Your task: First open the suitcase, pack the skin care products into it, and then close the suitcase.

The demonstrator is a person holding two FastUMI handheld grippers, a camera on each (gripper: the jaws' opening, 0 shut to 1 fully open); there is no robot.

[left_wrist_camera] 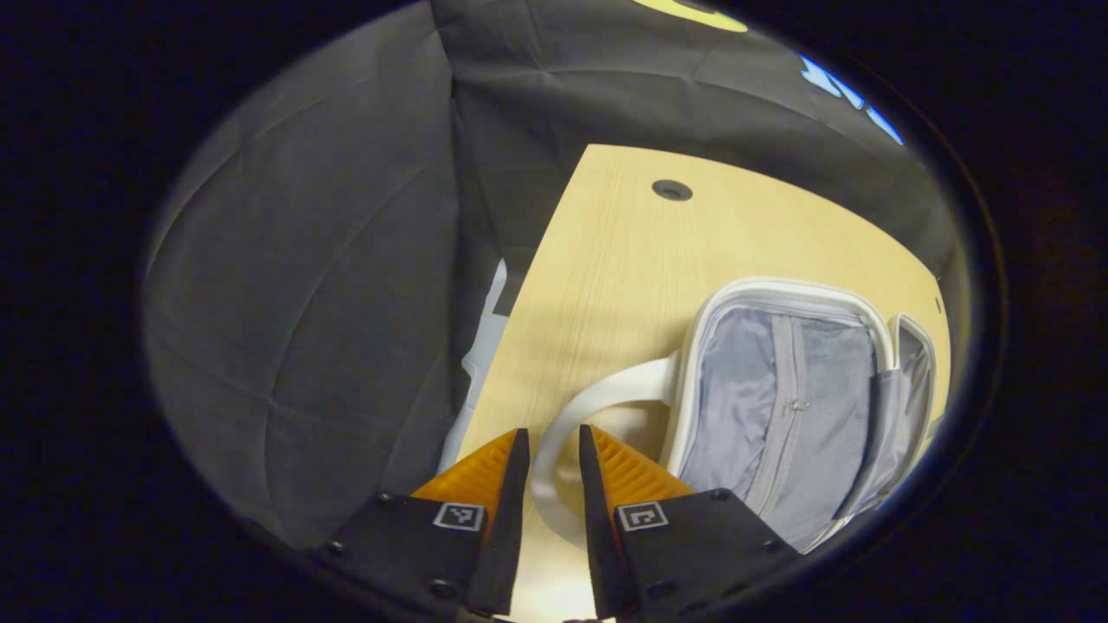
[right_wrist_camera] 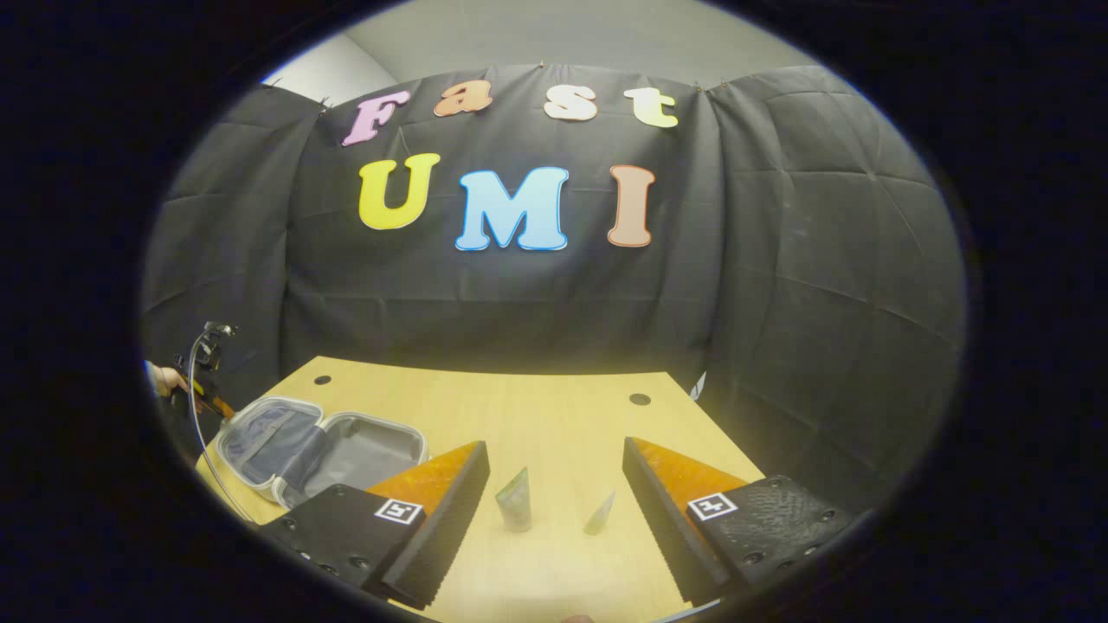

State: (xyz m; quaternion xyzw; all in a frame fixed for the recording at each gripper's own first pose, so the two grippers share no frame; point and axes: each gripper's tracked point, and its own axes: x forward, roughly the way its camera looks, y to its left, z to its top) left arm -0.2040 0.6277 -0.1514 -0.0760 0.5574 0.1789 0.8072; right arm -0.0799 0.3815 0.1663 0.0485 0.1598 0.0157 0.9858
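Here, in the left gripper view, my left gripper [left_wrist_camera: 554,450] sat with its fingers narrowly parted around the white handle [left_wrist_camera: 597,402] of the opened suitcase [left_wrist_camera: 779,389], not pinching it, probably to steady it. In the right gripper view, my right gripper [right_wrist_camera: 554,472] gaped wide, lined up toward two skincare tubes [right_wrist_camera: 514,502] standing on the wooden table [right_wrist_camera: 537,407].

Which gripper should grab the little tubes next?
The right gripper: it is open with both tubes just ahead between its fingers. The left gripper sits at the open suitcase's handle.
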